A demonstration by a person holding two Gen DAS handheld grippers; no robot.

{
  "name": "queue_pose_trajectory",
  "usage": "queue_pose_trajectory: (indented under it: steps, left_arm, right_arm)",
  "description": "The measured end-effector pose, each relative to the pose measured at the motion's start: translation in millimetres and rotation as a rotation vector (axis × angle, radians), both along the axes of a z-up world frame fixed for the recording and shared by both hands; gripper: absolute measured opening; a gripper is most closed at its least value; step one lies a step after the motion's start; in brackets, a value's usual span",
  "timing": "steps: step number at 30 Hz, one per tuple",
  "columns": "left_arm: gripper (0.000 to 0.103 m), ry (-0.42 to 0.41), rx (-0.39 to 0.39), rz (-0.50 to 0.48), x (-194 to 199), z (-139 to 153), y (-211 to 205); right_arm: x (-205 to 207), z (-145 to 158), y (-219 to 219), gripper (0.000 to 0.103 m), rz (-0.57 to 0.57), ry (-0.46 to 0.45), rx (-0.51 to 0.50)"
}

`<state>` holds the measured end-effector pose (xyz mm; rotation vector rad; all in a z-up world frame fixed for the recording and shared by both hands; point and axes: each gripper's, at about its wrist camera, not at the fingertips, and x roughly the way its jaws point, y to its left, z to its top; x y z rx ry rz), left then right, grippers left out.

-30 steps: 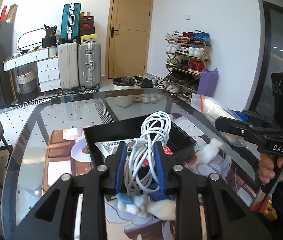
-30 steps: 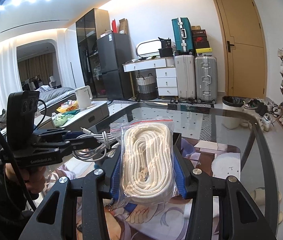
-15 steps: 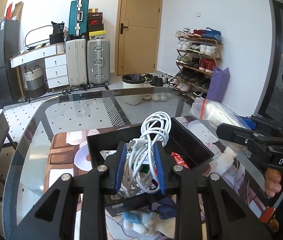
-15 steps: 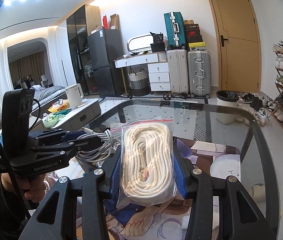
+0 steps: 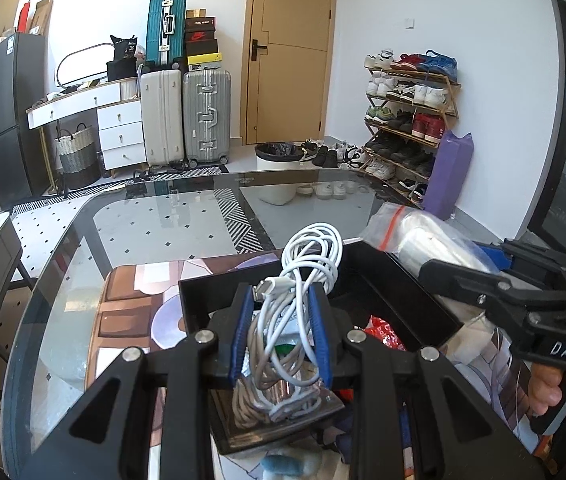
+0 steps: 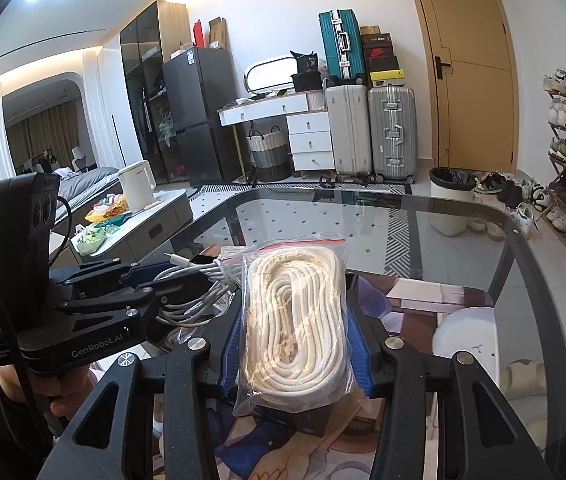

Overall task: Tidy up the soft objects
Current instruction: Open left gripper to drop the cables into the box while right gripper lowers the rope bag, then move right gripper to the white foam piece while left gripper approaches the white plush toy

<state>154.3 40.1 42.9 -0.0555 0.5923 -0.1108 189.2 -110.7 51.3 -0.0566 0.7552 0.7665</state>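
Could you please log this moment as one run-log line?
left tongs: shut on white cable | right tongs: shut on bagged rope | black bin: below

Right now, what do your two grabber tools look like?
Both are black plastic with blue pads and silver screws. The left tool says GenRobot.AI in white, the right tool says DAS. Each has a pistol handle and a black cable, held by a dark-sleeved hand.
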Motion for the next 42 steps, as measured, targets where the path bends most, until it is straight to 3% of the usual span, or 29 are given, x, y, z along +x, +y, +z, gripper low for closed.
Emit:
queue_pose_trajectory:
  steps: [9, 13, 15, 17, 20, 25, 30, 42]
  left_arm:
    - [0.027, 0.009, -0.009, 0.009, 9, -4, 8]
    - [0.028, 0.008, -0.002, -0.003, 6, -4, 7]
    - [0.029, 0.007, 0.006, -0.006, 4, -3, 7]
    - [0.03, 0.007, 0.007, -0.018, 2, -1, 7]
    - [0.057, -0.002, 0.011, -0.022, -3, 3, 7]
    - [0.061, 0.006, 0.033, -0.021, -15, 5, 7]
    - [0.098, -0.029, 0.073, -0.005, -33, 6, 7]
    - [0.1, 0.01, 0.105, -0.031, -62, -7, 5]
  right_arm:
    - [16, -14, 14, 0.047, 0.012, 0.039, 0.002]
    - [20, -15, 11, 0.062, 0.0, 0.023, 0.001]
    - [19, -12, 5, 0.077, -0.007, 0.006, -0.001]
    - [16, -8, 0, 0.082, -0.013, -0.01, -0.009]
    - [14, -6, -14, 0.09, -0.029, -0.022, -0.031]
    - [8, -4, -36, 0.1, -0.063, -0.036, -0.08]
    - [-1, -8, -55, 0.102, -0.063, -0.034, -0.129]
    - [-22, -17, -73, 0.102, -0.062, 0.004, -0.202]
